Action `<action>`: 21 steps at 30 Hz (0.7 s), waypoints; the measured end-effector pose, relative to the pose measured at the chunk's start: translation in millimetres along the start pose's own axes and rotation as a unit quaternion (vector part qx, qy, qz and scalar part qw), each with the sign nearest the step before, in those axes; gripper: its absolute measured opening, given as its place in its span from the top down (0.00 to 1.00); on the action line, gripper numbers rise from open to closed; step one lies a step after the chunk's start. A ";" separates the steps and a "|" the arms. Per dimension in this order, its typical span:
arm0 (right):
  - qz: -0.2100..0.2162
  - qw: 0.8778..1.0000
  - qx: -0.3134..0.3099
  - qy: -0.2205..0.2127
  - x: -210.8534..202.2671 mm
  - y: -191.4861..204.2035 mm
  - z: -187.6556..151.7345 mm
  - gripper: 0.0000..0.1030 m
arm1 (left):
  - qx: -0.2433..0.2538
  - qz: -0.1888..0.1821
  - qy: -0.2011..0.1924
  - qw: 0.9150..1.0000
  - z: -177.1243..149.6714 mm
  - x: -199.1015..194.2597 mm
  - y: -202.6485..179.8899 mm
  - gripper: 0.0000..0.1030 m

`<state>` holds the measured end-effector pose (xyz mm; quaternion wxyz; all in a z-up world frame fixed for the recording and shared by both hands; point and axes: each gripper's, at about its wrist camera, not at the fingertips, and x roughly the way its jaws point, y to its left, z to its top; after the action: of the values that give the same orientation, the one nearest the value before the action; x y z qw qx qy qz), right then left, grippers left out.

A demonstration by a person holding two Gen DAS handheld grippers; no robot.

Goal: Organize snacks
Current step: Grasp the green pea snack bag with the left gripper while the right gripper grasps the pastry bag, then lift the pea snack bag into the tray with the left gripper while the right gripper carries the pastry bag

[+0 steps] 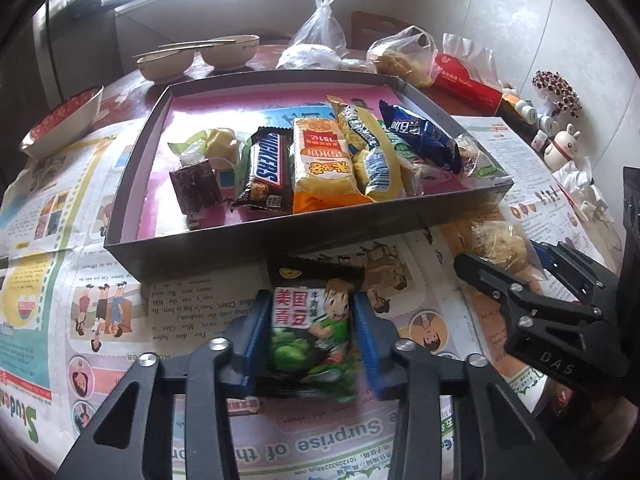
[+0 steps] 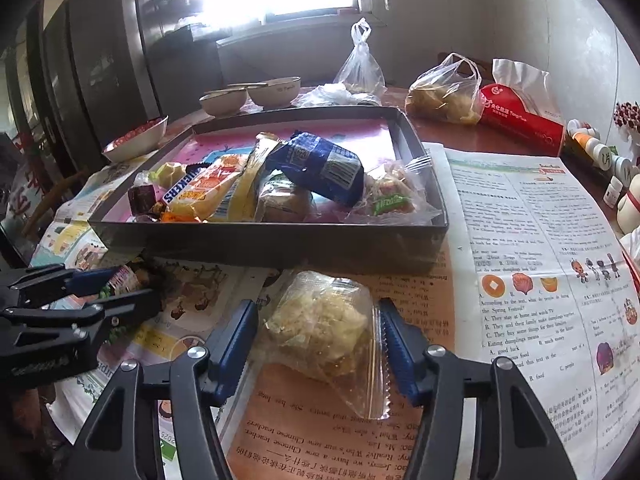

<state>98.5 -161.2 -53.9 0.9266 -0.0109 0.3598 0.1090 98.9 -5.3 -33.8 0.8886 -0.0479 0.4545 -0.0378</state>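
A green pea snack packet (image 1: 316, 312) lies on the newspaper just in front of the dark box (image 1: 240, 248). My left gripper (image 1: 311, 298) is shut on it, blue pads pressed on both its sides. A pale pastry in clear wrap (image 2: 320, 328) lies between the pads of my right gripper (image 2: 316, 306). The right pad meets the wrapper's edge and a thin gap shows at the left pad, so it stands open. The box holds several snacks, among them a Snickers bar (image 1: 264, 168), an orange packet (image 1: 320, 164) and a blue packet (image 1: 416, 132). The two grippers sit side by side.
Newspaper (image 2: 520, 220) covers the table. Behind the box stand two bowls with chopsticks (image 1: 200, 56), plastic bags (image 1: 316, 40) and a red tissue pack (image 1: 468, 80). A dish of red items (image 1: 64, 120) is at the left; small bottles and a rabbit figure (image 1: 564, 144) at the right.
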 end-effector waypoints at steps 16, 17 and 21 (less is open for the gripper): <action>0.018 1.000 0.002 -0.023 -19.1 -3.8 7.2 0.51 | -0.030 -0.025 -0.022 0.999 6.3 -24.2 21.1 0.66; 0.018 1.000 0.002 -0.025 -21.0 -3.2 8.4 0.51 | -0.033 -0.027 -0.025 0.999 7.6 -26.1 23.3 0.66; 0.025 0.999 0.001 -0.033 -27.5 -1.4 14.6 0.51 | -0.038 -0.028 -0.027 0.999 12.1 -29.7 26.4 0.66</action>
<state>88.8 -166.5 -24.8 0.9350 0.0030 0.3293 0.1317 92.0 24.8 -6.1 0.8969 -0.0954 0.4295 -0.0438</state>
